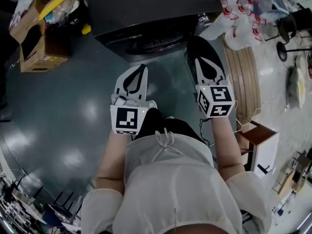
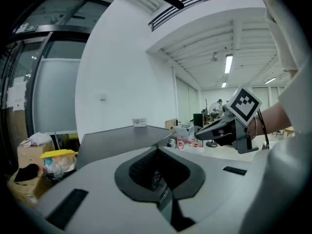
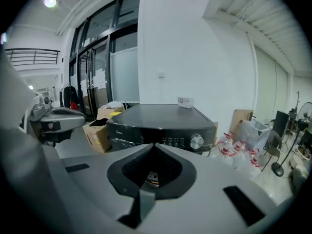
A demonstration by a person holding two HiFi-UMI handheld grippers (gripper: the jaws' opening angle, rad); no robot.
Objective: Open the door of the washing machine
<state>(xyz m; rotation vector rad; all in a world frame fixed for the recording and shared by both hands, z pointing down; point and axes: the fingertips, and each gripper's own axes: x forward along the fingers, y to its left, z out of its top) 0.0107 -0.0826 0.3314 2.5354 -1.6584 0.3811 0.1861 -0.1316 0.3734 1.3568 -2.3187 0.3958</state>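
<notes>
**Both grippers held short of the washing machine (image 1: 146, 13), door (image 1: 146, 45) untouched.**
Head view: left gripper (image 1: 142, 67) and right gripper (image 1: 195, 42) hung before the closed door. Left gripper view: fingers (image 2: 146, 167) together, empty. Right gripper view: fingers (image 3: 168, 167) together too, aimed at the control panel (image 3: 180, 141), probably lining up.

White puff-sleeved top (image 1: 175, 179), drawstring bow (image 1: 163, 141), black trousers (image 1: 155, 121), black-and-white marker cubes (image 1: 127, 120)

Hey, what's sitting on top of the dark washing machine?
A small white box sits on the flat top of the dark grey washing machine, near its back edge. In the right gripper view, the shut right gripper covers the machine's lower front.
</notes>
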